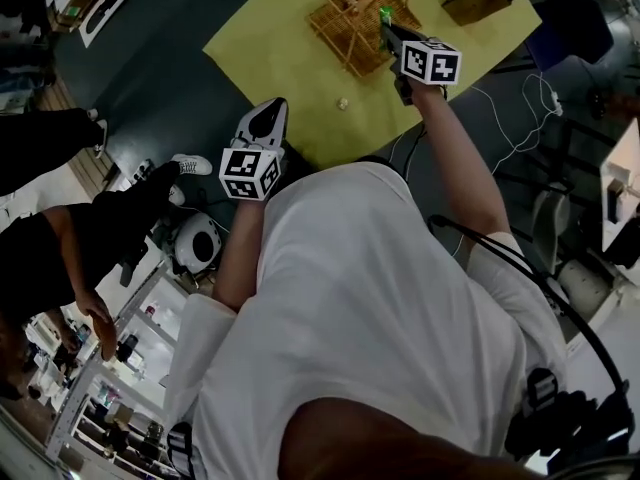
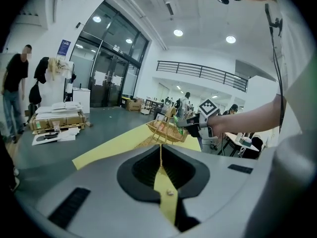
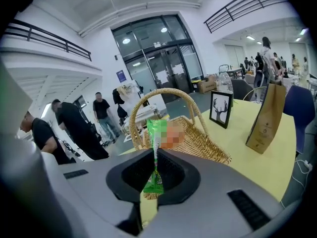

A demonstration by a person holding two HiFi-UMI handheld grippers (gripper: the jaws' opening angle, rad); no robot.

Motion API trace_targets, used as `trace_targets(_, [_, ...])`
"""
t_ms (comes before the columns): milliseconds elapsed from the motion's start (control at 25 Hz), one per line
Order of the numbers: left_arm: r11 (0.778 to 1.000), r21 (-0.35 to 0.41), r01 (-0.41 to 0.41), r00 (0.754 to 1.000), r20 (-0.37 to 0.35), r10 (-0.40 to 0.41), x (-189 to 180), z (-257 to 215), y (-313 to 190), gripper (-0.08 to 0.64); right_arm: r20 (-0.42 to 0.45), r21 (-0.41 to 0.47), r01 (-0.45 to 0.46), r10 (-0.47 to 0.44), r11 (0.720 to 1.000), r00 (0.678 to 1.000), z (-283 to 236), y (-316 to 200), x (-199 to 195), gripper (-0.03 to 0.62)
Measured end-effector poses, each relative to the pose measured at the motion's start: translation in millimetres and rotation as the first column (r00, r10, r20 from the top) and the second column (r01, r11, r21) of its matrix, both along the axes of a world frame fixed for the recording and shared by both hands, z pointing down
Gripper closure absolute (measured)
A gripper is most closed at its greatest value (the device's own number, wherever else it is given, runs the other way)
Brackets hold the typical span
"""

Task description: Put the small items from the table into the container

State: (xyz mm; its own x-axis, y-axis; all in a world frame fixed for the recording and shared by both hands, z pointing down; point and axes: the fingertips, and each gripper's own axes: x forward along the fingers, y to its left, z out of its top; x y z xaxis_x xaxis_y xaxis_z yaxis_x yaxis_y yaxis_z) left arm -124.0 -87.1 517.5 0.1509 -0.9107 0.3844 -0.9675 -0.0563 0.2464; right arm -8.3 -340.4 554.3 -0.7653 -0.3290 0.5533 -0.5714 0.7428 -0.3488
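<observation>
No brand readable anywhere: print on the green packet (image 3: 157,133) is too blurred, the logo on the brown paper bag (image 3: 266,118) is too small, and the framed pic (image 3: 221,109) shows only a deer-antler drawing, no text. Right gripper (image 3: 154,175): fingers nearly closed, pinching the green packet by its lower part, w/ the packet standing upright between them. In head view the right gripper (image 1: 385,23) is raised at the right side of the wicker basket (image 1: 350,28), packet (image 1: 384,13) at the fingertips; can't tell if it's over the basket's inside or just beside the rim. Basket sits on the yellow surface (image 1: 290,48), w/ paper bag and framed pic further back on the same surface. Left gripper (image 2: 160,160): fingers closed, nothing between them; in head view it (image 1: 272,108) hangs at the surface's near edge, well apart from the basket. One small pale item (image 1: 343,102) lies on the surface between the left gripper and the basket, touched by neither. Several people stand in the bg.
</observation>
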Motion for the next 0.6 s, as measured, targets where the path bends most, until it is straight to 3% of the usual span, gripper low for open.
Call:
trace_targets(280, [0.999,-0.016,0.033,0.999,0.0,-0.033,-3,-2,20,0.551,-0.062,-0.025,0.003,-0.004,1.0,0.998,12,0,-7,0.558])
trace_targets(440, [0.999,-0.015,0.041,0.999,-0.002,-0.041,-3,-2,27,0.551,-0.049,-0.042,0.007,-0.009,0.999,0.999,15,2,-10,0.552])
trace_targets(520, [0.999,-0.009,0.045,0.999,-0.004,-0.045,-2,-3,28,0.551,-0.042,-0.048,0.02,-0.022,0.999,0.999,15,5,-11,0.489])
trace_targets(600, [0.999,-0.004,0.046,0.999,-0.004,-0.046,-1,-4,29,0.551,-0.038,-0.043,0.033,-0.035,0.999,0.999,14,7,-10,0.466])
